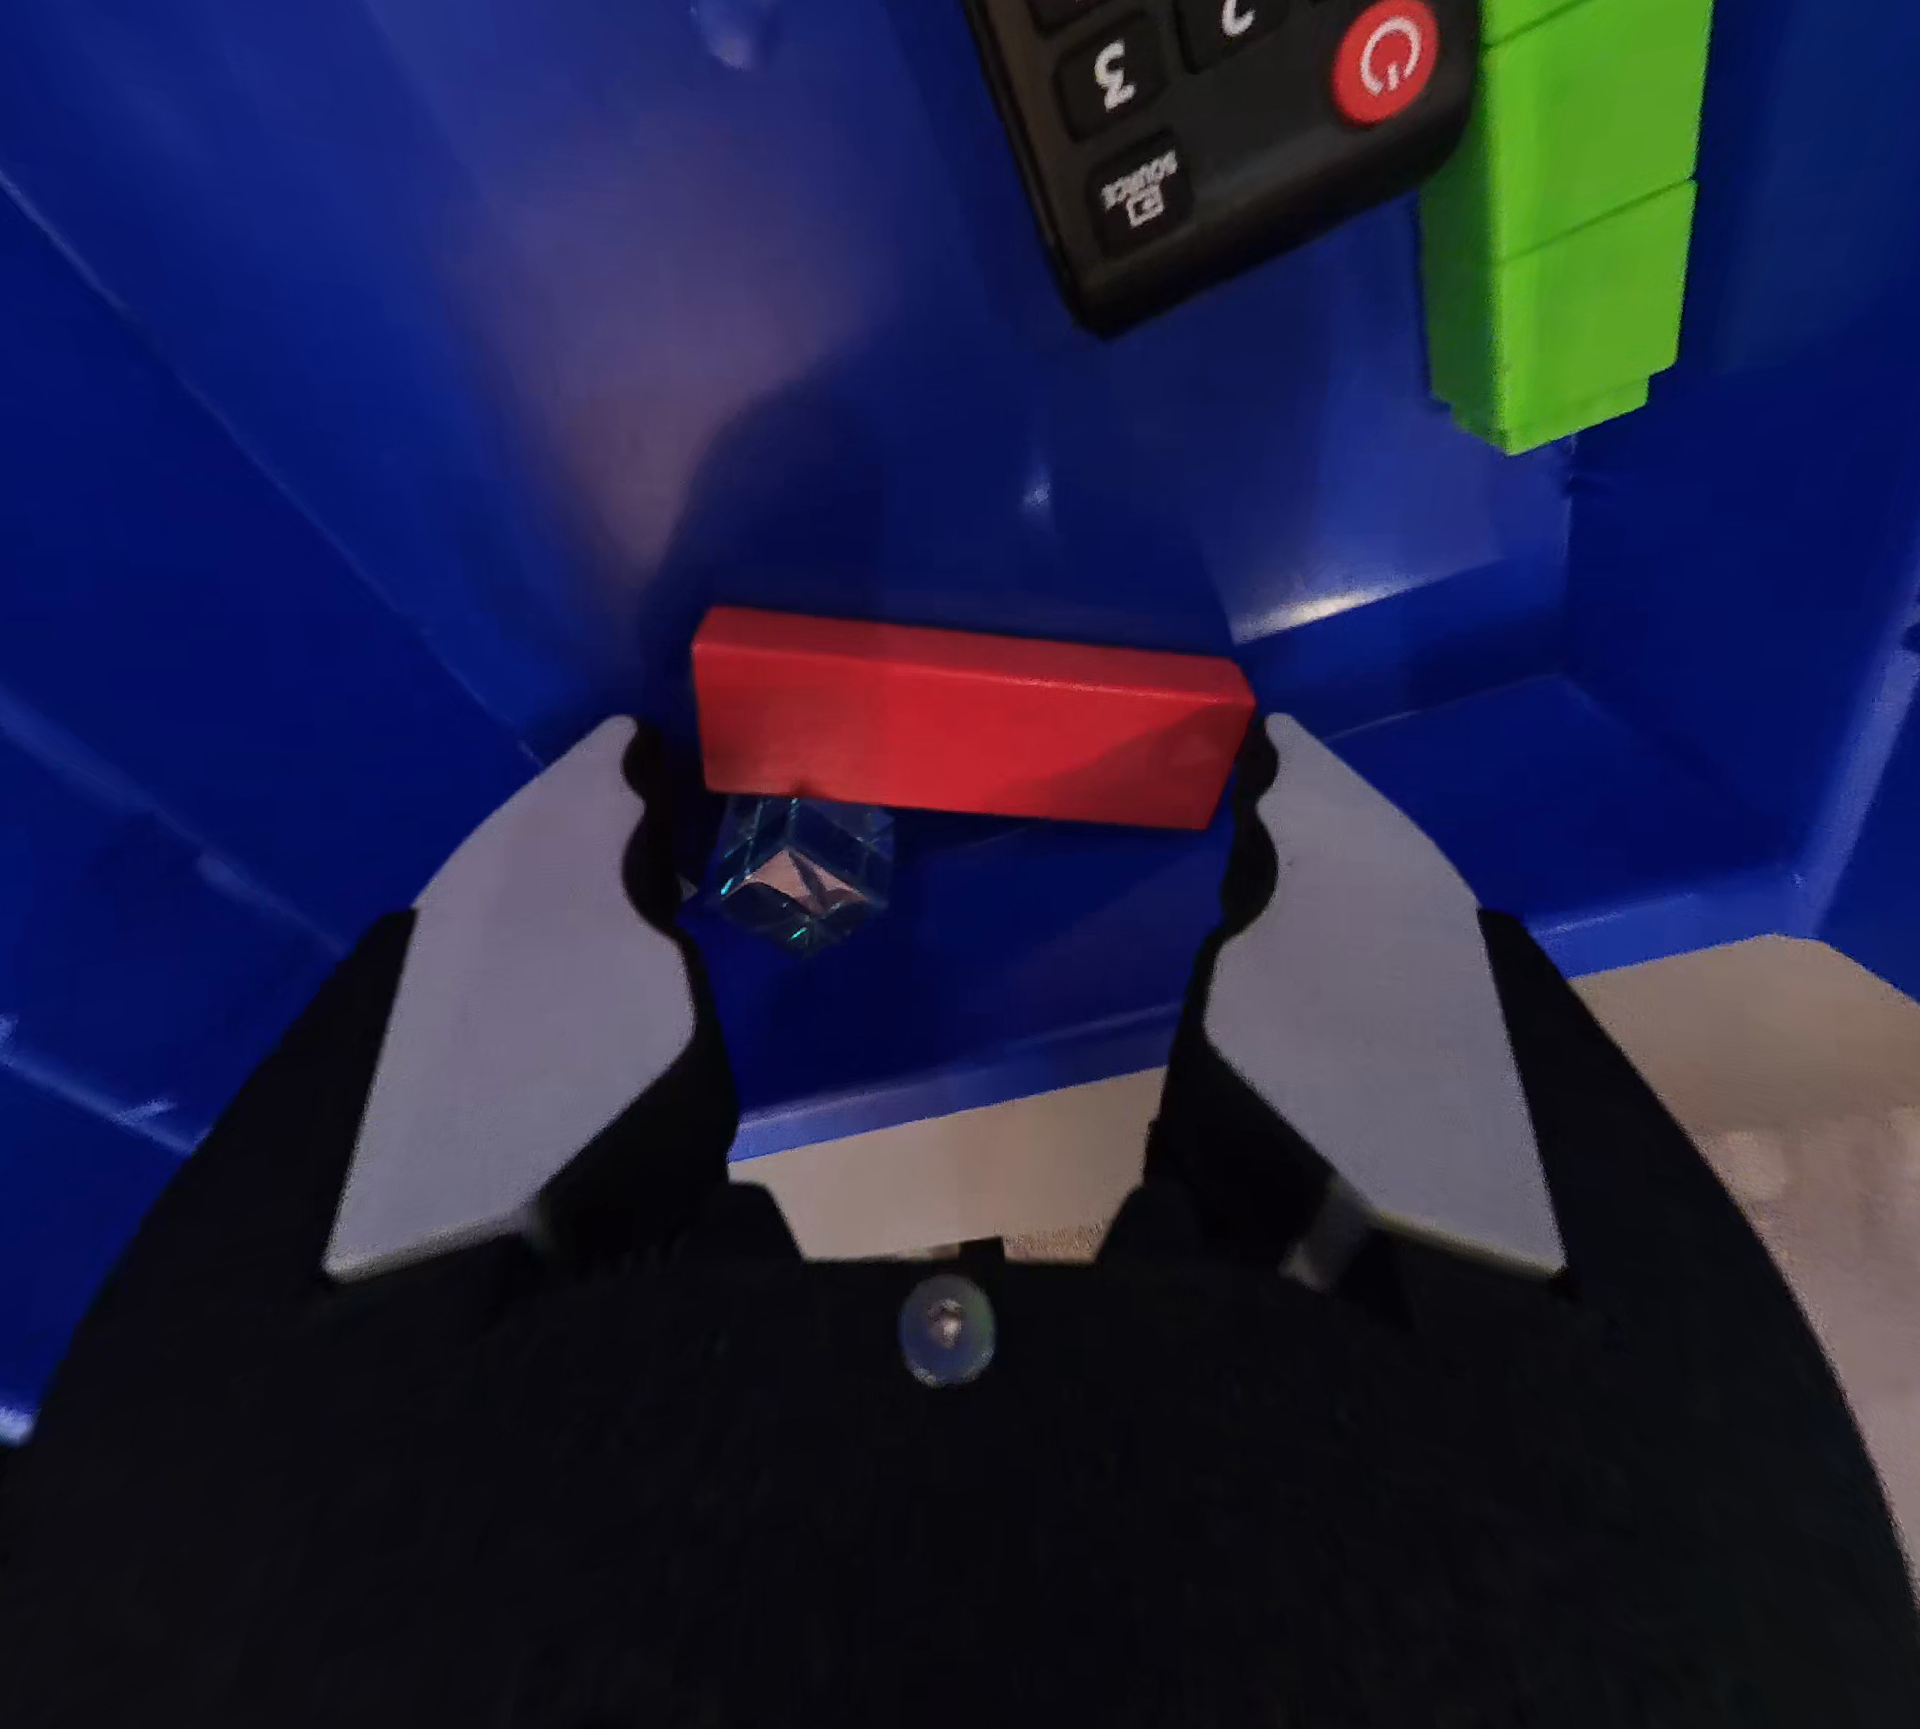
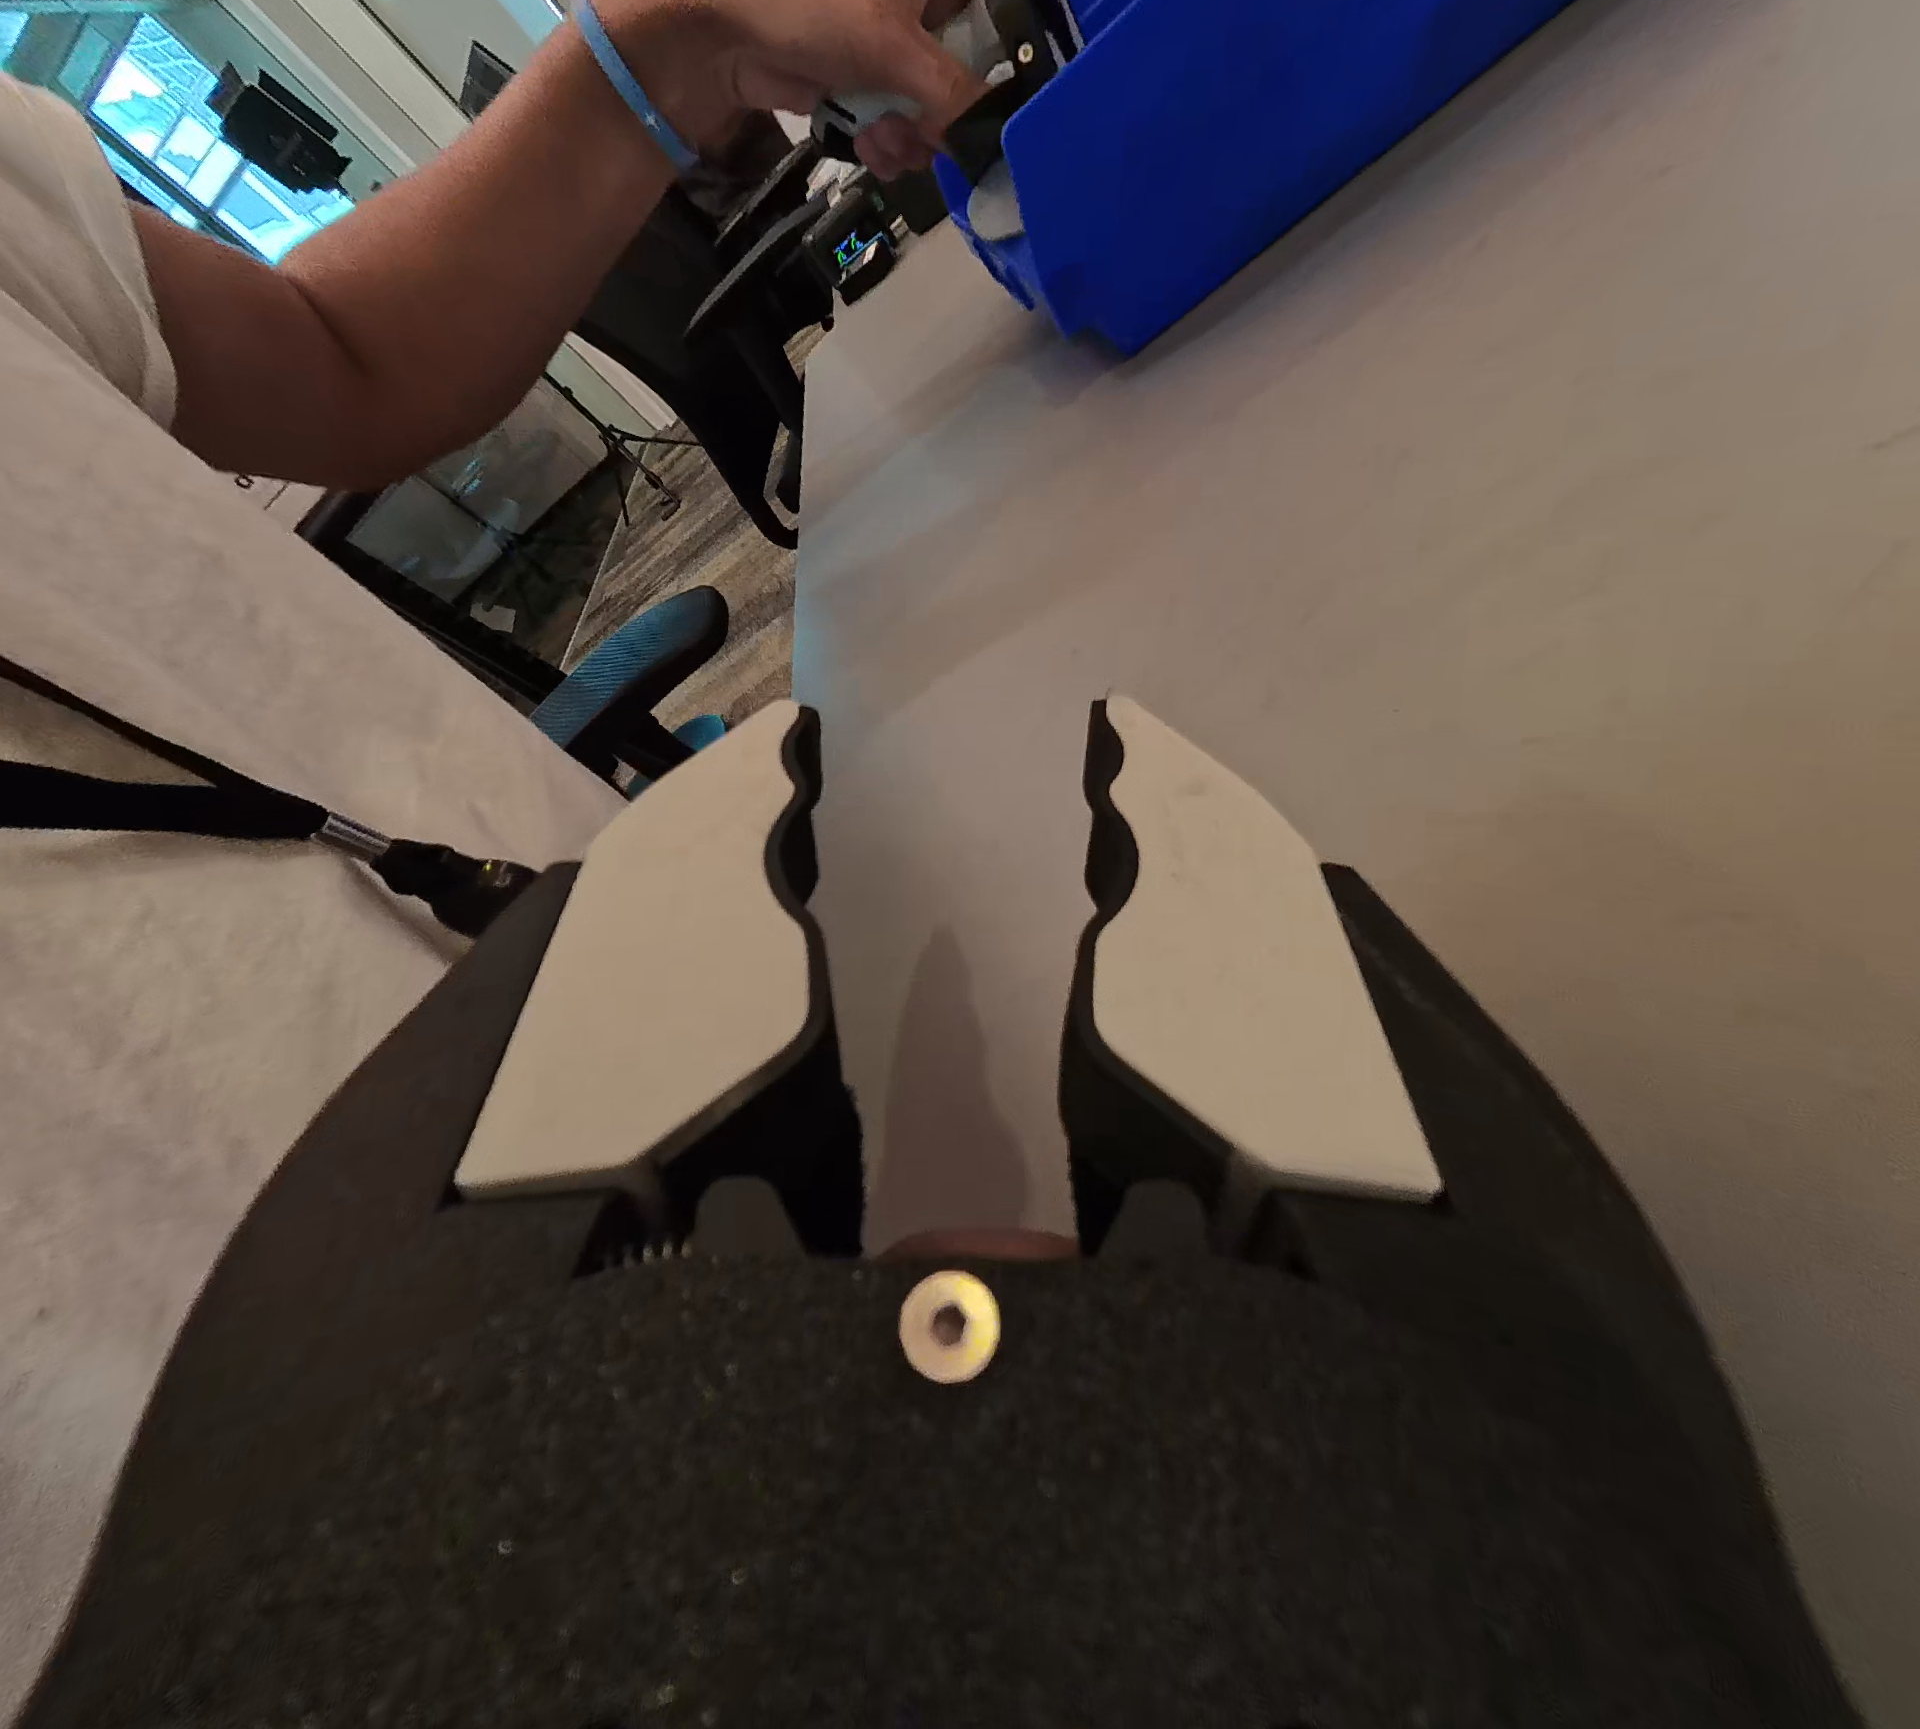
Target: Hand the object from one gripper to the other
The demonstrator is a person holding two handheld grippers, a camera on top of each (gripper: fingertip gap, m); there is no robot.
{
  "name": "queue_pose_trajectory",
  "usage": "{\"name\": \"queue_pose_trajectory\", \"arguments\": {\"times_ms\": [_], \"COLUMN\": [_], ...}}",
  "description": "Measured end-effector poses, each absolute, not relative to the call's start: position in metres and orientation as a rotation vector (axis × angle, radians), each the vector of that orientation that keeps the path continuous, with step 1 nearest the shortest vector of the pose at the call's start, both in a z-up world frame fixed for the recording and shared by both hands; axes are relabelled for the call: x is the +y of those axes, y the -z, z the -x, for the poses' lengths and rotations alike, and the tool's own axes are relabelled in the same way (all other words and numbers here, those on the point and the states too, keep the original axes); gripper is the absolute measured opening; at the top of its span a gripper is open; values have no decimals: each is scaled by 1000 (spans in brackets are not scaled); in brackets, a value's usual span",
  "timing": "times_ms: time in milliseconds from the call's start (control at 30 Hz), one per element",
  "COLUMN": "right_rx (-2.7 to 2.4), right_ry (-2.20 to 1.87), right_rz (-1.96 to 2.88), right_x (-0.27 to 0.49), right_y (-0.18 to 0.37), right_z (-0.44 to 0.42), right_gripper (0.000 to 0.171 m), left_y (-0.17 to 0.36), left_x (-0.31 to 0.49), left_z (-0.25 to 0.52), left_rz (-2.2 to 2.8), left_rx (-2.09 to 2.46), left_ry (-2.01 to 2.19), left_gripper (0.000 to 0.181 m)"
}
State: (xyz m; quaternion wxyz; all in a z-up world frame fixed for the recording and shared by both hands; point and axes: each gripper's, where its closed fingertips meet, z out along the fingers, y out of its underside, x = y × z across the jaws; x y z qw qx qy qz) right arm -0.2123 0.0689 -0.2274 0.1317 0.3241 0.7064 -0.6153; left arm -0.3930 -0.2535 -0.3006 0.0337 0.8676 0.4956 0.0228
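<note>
Reaching into the blue bin (image 1: 364,432), the spread left claw (image 1: 945,744) brackets a red block (image 1: 966,723), ungripped; the right claw (image 2: 951,734), spread and empty, waits well apart; handover not begun.

The left gripper (image 1: 948,760) reaches into a blue bin (image 1: 364,432), its 2 fingers spread wide. A red block (image 1: 966,723) lies crosswise between the fingertips, with a narrow gap at each end. Just nearer, partly under the block's left end, sits a small clear cube (image 1: 805,884). Farther off to the right, a black remote control (image 1: 1216,38) lies beside a row of green blocks (image 1: 1569,152). Pale table (image 1: 1766,1108) shows near right.
</note>
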Motion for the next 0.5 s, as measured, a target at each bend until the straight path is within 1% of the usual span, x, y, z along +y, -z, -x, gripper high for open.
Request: {"name": "queue_pose_trajectory", "arguments": {"times_ms": [33,133,333,500], "right_rx": [2059,2078,2114,2081], "right_ry": [1780,1759,1723,1740], "right_rz": [-936,-919,-919,-915], "right_x": [69,68,70,70], "right_y": [228,230,235,232], "right_z": [211,207,204,206], "right_gripper": [49,49,49,48], "left_y": [302,305,305,301], "left_x": [-253,-251,-247,-244], "left_z": [391,388,387,395], "left_rz": [-2662,-2630,-2632,-2700], "left_rx": [1531,1569,1535,1494], "left_ry": [-107,-194,-207,-79], "left_gripper": [102,101,99,99]}}
